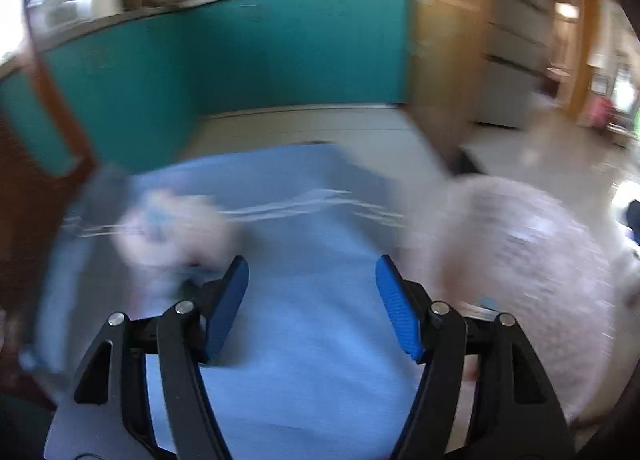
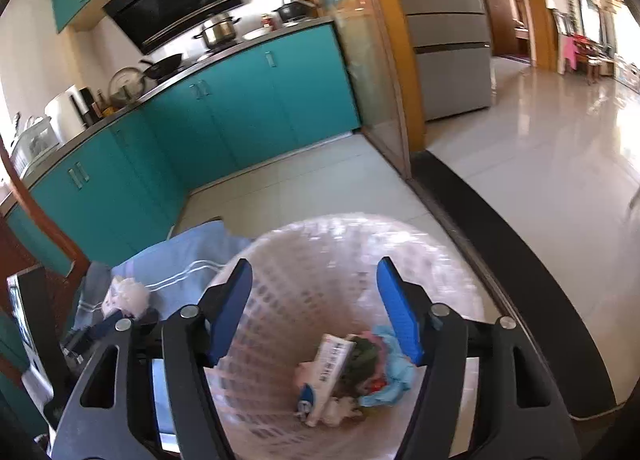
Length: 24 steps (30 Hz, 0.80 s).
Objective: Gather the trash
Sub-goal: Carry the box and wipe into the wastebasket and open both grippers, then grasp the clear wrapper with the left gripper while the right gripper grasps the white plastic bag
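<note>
Trash (image 2: 344, 372) lies in the basket (image 2: 280, 244); both grippers' jaws spread, empty.

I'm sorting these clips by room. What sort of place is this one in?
Most likely a home kitchen. Teal cabinets run under a counter that carries a steel pot and a dark wok, with a black range hood above them. A tall grey fridge stands beyond the doorway.

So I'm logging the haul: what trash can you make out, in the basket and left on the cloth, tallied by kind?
In the basket:
Toothpaste tube: 1
Blue crumpled wrapper: 1
Dark green clump: 1
White scraps: count unclear
On the blue cloth:
White crumpled wad: 1
Total: 5 countable, including one lot of scraps.
</note>
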Available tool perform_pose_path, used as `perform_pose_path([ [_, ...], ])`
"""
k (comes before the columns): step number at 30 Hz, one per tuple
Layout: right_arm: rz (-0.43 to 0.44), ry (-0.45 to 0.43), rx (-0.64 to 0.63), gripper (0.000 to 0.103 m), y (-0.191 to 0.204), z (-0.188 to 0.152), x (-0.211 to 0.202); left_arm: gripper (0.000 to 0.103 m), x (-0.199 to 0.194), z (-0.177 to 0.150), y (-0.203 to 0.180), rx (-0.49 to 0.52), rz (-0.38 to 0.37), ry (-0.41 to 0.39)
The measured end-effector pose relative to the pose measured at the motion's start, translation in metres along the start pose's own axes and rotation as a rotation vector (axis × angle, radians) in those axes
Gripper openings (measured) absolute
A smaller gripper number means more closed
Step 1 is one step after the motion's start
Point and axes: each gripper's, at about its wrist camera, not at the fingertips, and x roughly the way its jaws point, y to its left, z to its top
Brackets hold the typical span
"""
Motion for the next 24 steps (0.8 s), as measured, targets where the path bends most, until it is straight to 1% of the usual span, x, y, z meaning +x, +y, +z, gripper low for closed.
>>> perform_pose_path([
  [1, 0.009, 0.001, -0.013, 0.065, 0.009, 0.000, 0.003, 0.068, 0.004, 0.002, 0.012, -0.013, 0.038, 0.010],
  [2, 0.019, 0.006, -0.023, 0.065, 0.017, 0.000, 0.007, 0.068, 0.012, 0.006, 0.028, -0.028, 0.091, 0.029],
  [4, 0.050, 0.022, -0.039, 0.065, 0.031, -0.002, 0.014, 0.079, 0.026, 0.009, 0.050, -0.015, 0.167, 0.079],
  [6, 0.074, 0.036, -0.060, 0.065, 0.048, -0.003, 0.021, 0.079, 0.036, 0.002, 0.065, 0.009, 0.206, 0.103],
  [7, 0.093, 0.045, -0.073, 0.065, 0.059, -0.004, 0.027, 0.079, 0.041, -0.003, 0.071, 0.023, 0.201, 0.127],
  [8, 0.108, 0.052, -0.080, 0.067, 0.066, -0.004, 0.030, 0.076, 0.044, -0.008, 0.077, 0.030, 0.181, 0.153],
  [9, 0.124, 0.059, -0.087, 0.070, 0.076, -0.005, 0.036, 0.064, 0.050, -0.016, 0.084, 0.024, 0.137, 0.195],
  [10, 0.136, 0.066, -0.091, 0.071, 0.084, -0.006, 0.040, 0.052, 0.052, -0.021, 0.093, 0.000, 0.089, 0.220],
  [11, 0.157, 0.080, -0.098, 0.071, 0.095, -0.007, 0.046, 0.046, 0.051, -0.025, 0.102, -0.035, 0.032, 0.226],
  [12, 0.173, 0.091, -0.105, 0.071, 0.103, -0.009, 0.050, 0.040, 0.050, -0.029, 0.107, -0.055, 0.004, 0.223],
  [13, 0.200, 0.113, -0.119, 0.071, 0.119, -0.011, 0.059, 0.038, 0.047, -0.031, 0.110, -0.063, -0.002, 0.219],
  [15, 0.240, 0.153, -0.150, 0.071, 0.144, -0.013, 0.074, 0.037, 0.041, -0.036, 0.118, -0.065, 0.023, 0.207],
  [16, 0.257, 0.174, -0.182, 0.071, 0.164, -0.013, 0.085, 0.037, 0.037, -0.038, 0.122, -0.070, 0.026, 0.207],
  [20, 0.347, 0.237, -0.331, 0.074, 0.235, -0.025, 0.121, 0.037, 0.032, -0.046, 0.144, -0.125, -0.004, 0.260],
  [22, 0.380, 0.281, -0.368, 0.075, 0.260, -0.035, 0.140, 0.037, 0.030, -0.050, 0.152, -0.145, -0.006, 0.278],
  [24, 0.399, 0.342, -0.365, 0.075, 0.281, -0.046, 0.163, 0.037, 0.028, -0.050, 0.165, -0.170, -0.001, 0.285],
])
